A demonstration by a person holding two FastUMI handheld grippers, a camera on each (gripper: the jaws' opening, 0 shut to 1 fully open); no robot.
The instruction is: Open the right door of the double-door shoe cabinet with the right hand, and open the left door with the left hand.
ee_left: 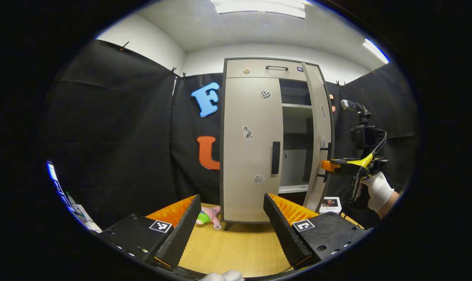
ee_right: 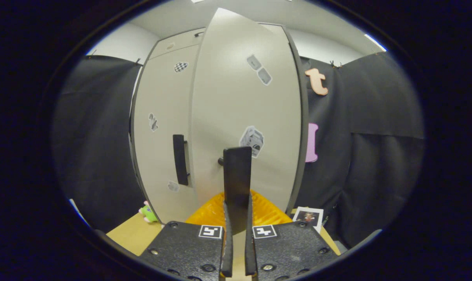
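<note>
Left gripper view: left hand-held gripper (ee_left: 230,222) spread, empty, shut left door (ee_left: 251,148) dead ahead. Right hand-held gripper (ee_right: 236,218) pinching right door handle (ee_right: 237,175), door ajar. Doors look stiff, light, smooth; grip left handle (ee_left: 275,157).

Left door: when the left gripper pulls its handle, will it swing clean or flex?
Left door looks like a flat rigid panel, so it probably swings as one piece. The right door already stands ajar and unbent, which suggests the same. The handle is a slim vertical bar; it could slip unless gripped squarely.
</note>
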